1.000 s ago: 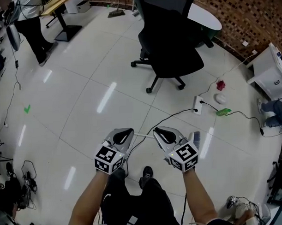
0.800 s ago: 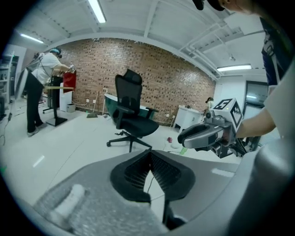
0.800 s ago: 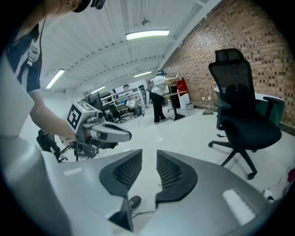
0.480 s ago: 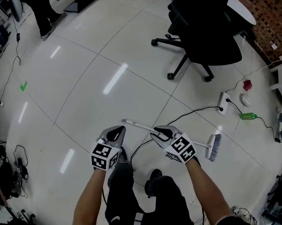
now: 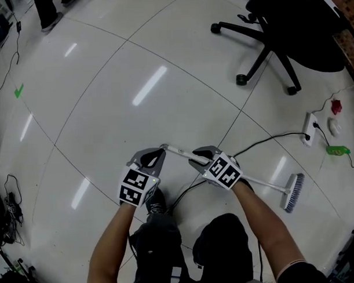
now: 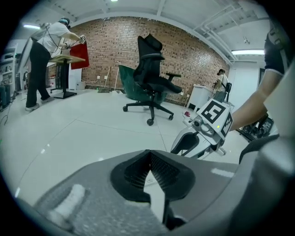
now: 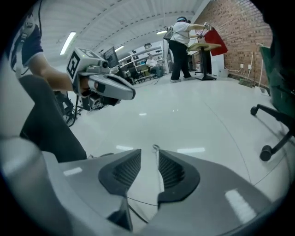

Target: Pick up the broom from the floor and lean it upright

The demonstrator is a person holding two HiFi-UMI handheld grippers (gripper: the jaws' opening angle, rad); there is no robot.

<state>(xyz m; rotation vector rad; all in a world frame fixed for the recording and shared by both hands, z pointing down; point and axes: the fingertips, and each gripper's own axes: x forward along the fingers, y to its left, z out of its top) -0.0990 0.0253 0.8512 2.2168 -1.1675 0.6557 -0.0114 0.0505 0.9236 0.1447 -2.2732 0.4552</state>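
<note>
The broom [image 5: 265, 181] lies flat on the white floor, its brush head [image 5: 292, 192] at the right and its thin white handle running up-left to its end [image 5: 167, 148]. My right gripper [image 5: 196, 157] sits low over the handle near that end. Its jaws have just been opening. In the right gripper view the handle's looped tip [image 7: 156, 148] shows in the gap of this gripper [image 7: 150, 159], close along the right pad, not squeezed. My left gripper [image 5: 156, 155] hovers just left of the handle's end, its tips meeting [image 6: 148, 154] with nothing between them.
A black office chair [image 5: 289, 35] stands at the far right. A white power strip [image 5: 309, 136] with a black cable [image 5: 264, 142] lies beyond the broom, near a small red thing [image 5: 336, 106] and a green one [image 5: 338, 150]. My shoe [image 5: 156, 199] is under the grippers. A person [image 6: 44, 60] works at a desk.
Both grippers have dropped toward the floor and reached the broom's handle end. The right gripper's jaws have opened and now straddle the handle. The left gripper stays shut.
</note>
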